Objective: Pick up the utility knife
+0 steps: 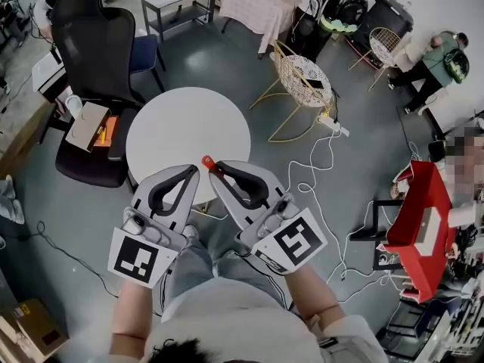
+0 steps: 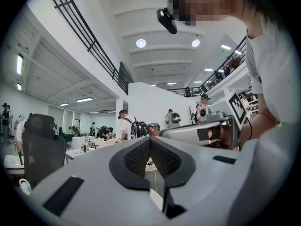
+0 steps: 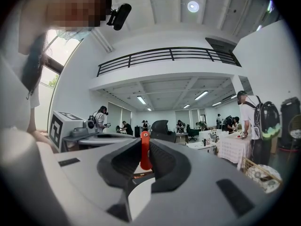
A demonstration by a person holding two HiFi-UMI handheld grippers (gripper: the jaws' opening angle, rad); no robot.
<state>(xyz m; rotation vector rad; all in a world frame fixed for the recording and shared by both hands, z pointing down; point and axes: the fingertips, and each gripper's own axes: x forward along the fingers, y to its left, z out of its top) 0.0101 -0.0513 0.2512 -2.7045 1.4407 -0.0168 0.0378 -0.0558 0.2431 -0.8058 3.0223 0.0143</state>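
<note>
Person point(image 1: 227, 316) is holding both grippers side by side over the lap, marker cubes toward the body, fingers pointing away toward the table.

Right gripper point(image 3: 144, 144) is clamping the utility knife point(image 3: 145, 154). Its fingers are closing almost fully on the thin orange body, which is standing on edge between the pads. In the head view the knife's orange end is poking out just past the fingertips. The grip looks to be near the middle of the body, probably so it is not swinging. Which end carries the blade, cannot tell.

Left gripper point(image 2: 150, 142) is carrying nothing. Its fingers are meeting at the tips, with only the hollow between the pads showing daylight. It is hanging just beside the right gripper, tips near each other but not touching the knife. Likely it is parked there to stay out of the way.

Beyond the tips, the round white tabletop point(image 1: 189, 127) is lying below. The knife is in the air, clear of it, so the pick-up is looking done.

Farther out, a black office chair point(image 1: 94, 44) is standing at the left of the tabletop. A gold wire chair point(image 1: 302, 78) is standing at the right, with white cables trailing over the grey floor point(image 1: 227, 59).
</note>
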